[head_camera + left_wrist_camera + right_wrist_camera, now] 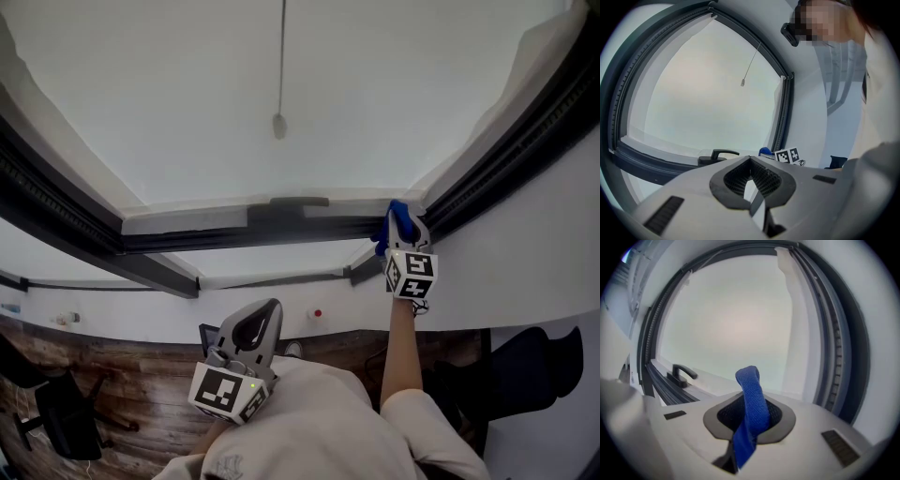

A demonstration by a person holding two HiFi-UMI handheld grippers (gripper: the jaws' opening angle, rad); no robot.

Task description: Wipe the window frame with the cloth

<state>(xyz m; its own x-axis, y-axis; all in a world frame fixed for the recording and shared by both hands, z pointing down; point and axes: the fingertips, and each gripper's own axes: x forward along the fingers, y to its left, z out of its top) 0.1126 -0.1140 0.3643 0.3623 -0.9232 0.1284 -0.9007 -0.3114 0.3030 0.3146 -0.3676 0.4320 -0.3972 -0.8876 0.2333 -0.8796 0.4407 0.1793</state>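
Pale window glass fills most of the head view, bordered by a dark window frame (pixel 281 232), with a thin pull cord (pixel 279 125) hanging across the pane and a wooden floor (pixel 141 370) low at the left. The right gripper (pixel 405 230) is raised to the frame's lower right corner, and a blue cloth (pixel 398 217) sticks out of its jaws, pressed against the dark rail just where the bottom and side members meet. The left gripper (pixel 255 326) hangs lower, close to the person's chest and well apart from the frame.

From the left gripper view, its jaws sit drawn together with nothing between them, only a thin light sliver at the seam. Beyond them lie a black window handle (pixel 717 153) on the bottom rail and, further right at the corner, the cloth's blue edge beside the right gripper's marker cube (pixel 787 155).

From the right gripper view, the jaws pinch the cloth: a folded blue strip rises from between them and stands upright in front of the pane, its tail trailing down past the seam. The handle shows at the left on the bottom rail.
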